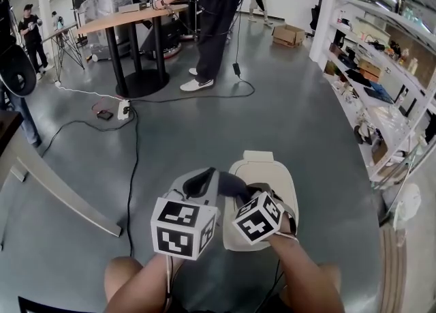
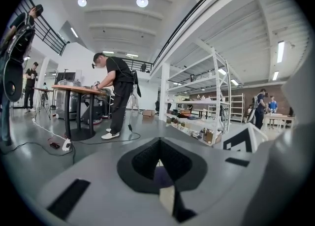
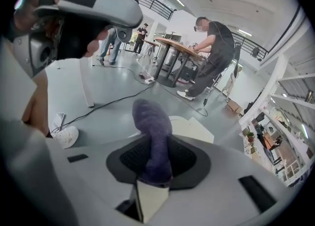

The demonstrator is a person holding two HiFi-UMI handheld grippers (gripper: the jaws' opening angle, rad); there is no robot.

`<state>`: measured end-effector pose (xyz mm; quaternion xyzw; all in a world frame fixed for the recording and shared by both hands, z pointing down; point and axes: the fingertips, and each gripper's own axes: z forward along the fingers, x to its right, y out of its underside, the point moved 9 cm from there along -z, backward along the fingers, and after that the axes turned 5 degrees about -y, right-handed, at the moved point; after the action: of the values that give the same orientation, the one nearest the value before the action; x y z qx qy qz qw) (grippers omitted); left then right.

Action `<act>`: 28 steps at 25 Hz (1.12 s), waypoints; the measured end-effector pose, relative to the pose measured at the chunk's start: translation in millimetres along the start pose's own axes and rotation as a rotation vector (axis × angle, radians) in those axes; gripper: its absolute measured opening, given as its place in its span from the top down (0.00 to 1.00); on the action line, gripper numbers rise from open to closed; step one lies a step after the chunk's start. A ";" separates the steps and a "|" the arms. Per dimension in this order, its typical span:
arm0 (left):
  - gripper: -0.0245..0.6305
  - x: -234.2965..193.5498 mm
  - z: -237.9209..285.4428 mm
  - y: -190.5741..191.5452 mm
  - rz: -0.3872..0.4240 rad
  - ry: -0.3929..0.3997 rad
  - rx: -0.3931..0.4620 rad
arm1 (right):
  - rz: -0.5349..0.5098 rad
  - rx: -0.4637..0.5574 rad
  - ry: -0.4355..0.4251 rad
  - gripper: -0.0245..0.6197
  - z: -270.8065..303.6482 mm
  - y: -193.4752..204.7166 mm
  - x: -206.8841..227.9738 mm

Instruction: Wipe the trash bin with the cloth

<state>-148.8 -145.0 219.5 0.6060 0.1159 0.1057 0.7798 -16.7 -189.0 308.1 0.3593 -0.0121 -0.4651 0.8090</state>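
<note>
Right tongs pinch purple cloth over trash bin.

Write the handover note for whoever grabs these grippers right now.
Left gripper: jaws together, nothing gripped, beside the right one above the bin.
Right gripper: shut on the purple cloth, which sticks out past the jaws.
Trash bin: cream, on the floor just below both grippers.
Done: cloth is in hand at the bin.
Left: wipe the bin; how much is already wiped cannot be told.
</note>
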 end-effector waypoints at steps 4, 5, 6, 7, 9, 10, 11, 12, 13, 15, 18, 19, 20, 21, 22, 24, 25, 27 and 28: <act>0.96 2.2 -4.6 3.6 0.001 -0.005 -0.006 | 0.017 -0.005 0.016 0.80 -6.0 9.2 6.6; 0.97 2.9 -5.3 4.6 0.003 -0.004 -0.007 | 0.020 -0.010 0.021 0.80 -7.2 12.1 8.7; 0.96 3.4 -5.9 5.4 0.006 -0.003 -0.007 | 0.024 -0.016 0.025 0.80 -8.2 15.1 10.4; 0.97 3.8 -6.6 6.1 0.010 -0.002 -0.005 | 0.028 -0.023 0.030 0.80 -9.0 17.9 11.8; 0.97 5.3 -7.0 6.0 0.015 0.002 0.003 | 0.033 -0.038 0.041 0.80 -10.9 23.2 15.4; 0.97 6.8 -6.6 5.5 0.018 0.005 0.006 | 0.031 -0.045 0.046 0.80 -12.7 26.4 18.4; 0.97 8.9 -5.9 5.4 0.021 0.007 0.008 | 0.028 -0.052 0.052 0.80 -15.1 30.6 22.2; 0.97 10.9 -5.3 5.7 0.025 0.009 0.007 | 0.026 -0.060 0.057 0.80 -18.0 36.2 26.4; 0.96 12.6 -4.8 6.1 0.028 0.010 0.004 | 0.027 -0.067 0.063 0.80 -21.2 42.6 30.9; 0.97 14.5 -4.3 5.4 0.034 0.014 0.002 | 0.047 -0.077 0.076 0.80 -28.1 54.9 39.7; 0.96 16.1 -4.3 4.1 0.041 0.018 0.006 | 0.107 -0.072 0.094 0.80 -35.1 67.9 48.3; 0.96 16.5 -4.4 4.9 0.041 0.017 0.008 | 0.125 -0.069 0.100 0.80 -36.1 71.1 49.5; 0.97 16.9 -4.3 6.0 0.040 0.017 0.007 | 0.137 -0.068 0.108 0.80 -37.1 74.2 50.4; 0.96 17.7 -4.0 7.0 0.038 0.018 0.005 | 0.144 -0.070 0.117 0.80 -38.2 77.2 51.5; 0.96 18.9 -3.4 7.4 0.037 0.020 0.003 | 0.149 -0.073 0.126 0.80 -39.6 80.1 53.1; 0.96 22.0 -2.4 7.2 0.041 0.026 0.000 | 0.159 -0.077 0.140 0.80 -43.0 85.7 56.7; 0.96 23.6 -2.3 7.3 0.046 0.028 -0.002 | 0.162 -0.077 0.144 0.80 -44.8 88.5 58.1; 0.97 25.7 -3.3 8.9 0.056 0.030 -0.009 | 0.157 -0.080 0.150 0.80 -48.3 93.6 59.6; 0.96 25.9 -4.1 9.9 0.059 0.030 -0.013 | 0.152 -0.082 0.152 0.80 -49.7 95.4 60.4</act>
<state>-125.7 -130.8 226.7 0.6026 0.1090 0.1383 0.7784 106.1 -177.1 308.8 0.3580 0.0412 -0.3737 0.8547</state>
